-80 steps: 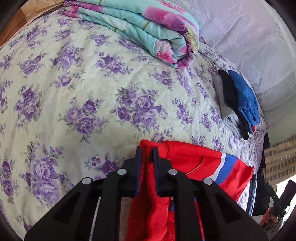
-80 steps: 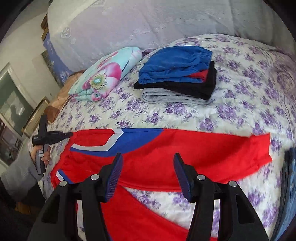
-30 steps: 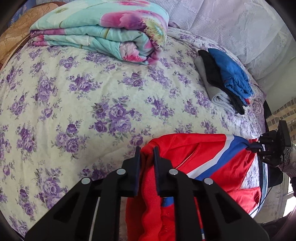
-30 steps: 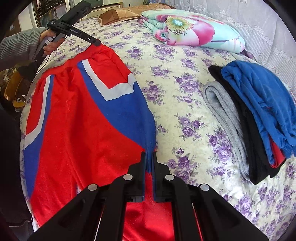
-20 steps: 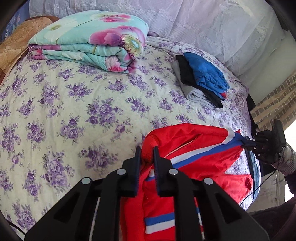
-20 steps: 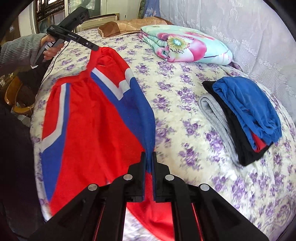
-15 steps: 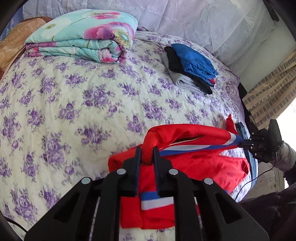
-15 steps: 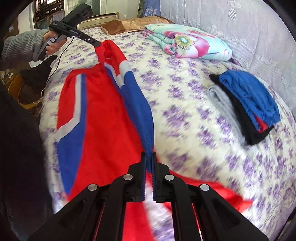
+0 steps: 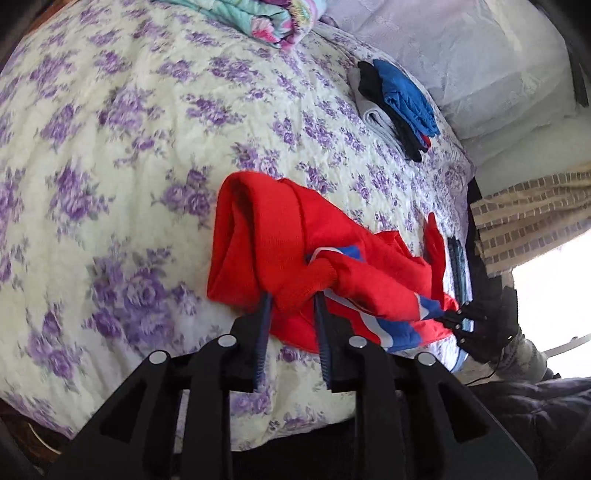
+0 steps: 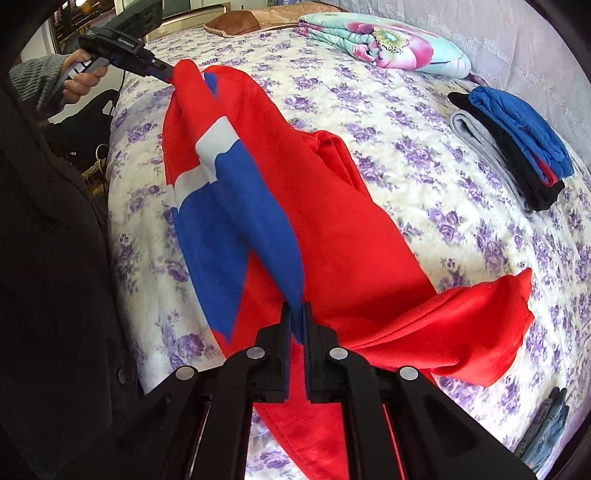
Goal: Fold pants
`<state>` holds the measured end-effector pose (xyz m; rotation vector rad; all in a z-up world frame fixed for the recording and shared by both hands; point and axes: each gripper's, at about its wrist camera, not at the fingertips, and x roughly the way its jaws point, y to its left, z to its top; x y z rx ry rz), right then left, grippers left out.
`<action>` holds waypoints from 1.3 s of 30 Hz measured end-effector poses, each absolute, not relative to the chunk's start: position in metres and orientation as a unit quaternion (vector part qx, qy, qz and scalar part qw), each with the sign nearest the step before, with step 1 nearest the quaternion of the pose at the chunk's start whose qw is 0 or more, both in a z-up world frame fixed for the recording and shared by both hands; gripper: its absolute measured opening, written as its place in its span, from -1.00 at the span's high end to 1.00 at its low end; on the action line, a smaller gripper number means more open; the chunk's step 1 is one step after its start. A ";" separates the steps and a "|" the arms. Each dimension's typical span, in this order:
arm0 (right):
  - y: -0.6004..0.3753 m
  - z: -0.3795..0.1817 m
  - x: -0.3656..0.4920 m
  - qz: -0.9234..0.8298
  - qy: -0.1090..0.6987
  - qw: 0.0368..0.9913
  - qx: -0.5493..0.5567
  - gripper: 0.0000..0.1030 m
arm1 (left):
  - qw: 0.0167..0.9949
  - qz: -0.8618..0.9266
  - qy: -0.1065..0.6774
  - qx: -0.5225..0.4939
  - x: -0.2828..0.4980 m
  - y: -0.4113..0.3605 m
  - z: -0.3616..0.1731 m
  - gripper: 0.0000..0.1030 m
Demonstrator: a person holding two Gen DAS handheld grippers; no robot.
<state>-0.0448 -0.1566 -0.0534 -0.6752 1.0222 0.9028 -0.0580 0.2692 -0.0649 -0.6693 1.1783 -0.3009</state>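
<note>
- The pants (image 10: 332,229) were bright red, with a broad blue panel edged by a white stripe.
- The bedspread (image 9: 129,122) was cream, printed all over with purple flower sprays.
- The folded blanket (image 10: 391,48) was pale turquoise with big pink blossoms and a yellow-green flower centre.
- The stack of folded clothes (image 10: 517,140) ran grey at the bottom, then black, a sliver of red, and royal blue on top.
- The left gripper (image 9: 291,306) and right gripper (image 10: 297,317) were black, with dark blue pads (image 9: 263,332).
- The sleeve (image 10: 33,79) was grey and ribbed.
- The pillow (image 10: 236,26) was tan-brown.
</note>
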 end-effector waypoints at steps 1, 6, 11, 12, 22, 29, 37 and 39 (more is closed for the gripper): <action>-0.157 -0.055 -0.045 0.409 0.463 0.724 -0.308 0.90 | 0.756 -0.140 0.539 -0.343 -0.063 0.272 -0.068 0.45; -0.156 -0.057 -0.049 0.408 0.463 0.723 -0.310 0.90 | 0.707 -0.137 0.518 -0.462 -0.082 0.277 -0.083 0.10; -0.158 -0.058 -0.050 0.405 0.463 0.728 -0.301 0.90 | 0.689 -0.121 0.507 -0.504 -0.088 0.265 -0.098 -0.09; -0.158 -0.058 -0.050 0.405 0.464 0.729 -0.299 0.90 | 0.684 -0.117 0.504 -0.515 -0.086 0.265 -0.102 -0.08; -0.158 -0.045 -0.056 0.403 0.447 0.742 -0.295 0.90 | 0.758 -0.140 0.454 -0.447 -0.045 0.261 -0.056 0.73; -0.153 -0.081 -0.070 0.404 0.492 0.719 -0.278 0.90 | 0.705 -0.103 0.548 -0.438 -0.061 0.272 -0.124 0.73; -0.156 -0.089 -0.066 0.381 0.511 0.737 -0.226 0.87 | 0.740 -0.086 0.522 -0.415 -0.073 0.299 -0.076 0.34; -0.157 -0.090 -0.066 0.378 0.512 0.739 -0.220 0.87 | 0.752 -0.099 0.497 -0.421 -0.074 0.305 -0.060 0.34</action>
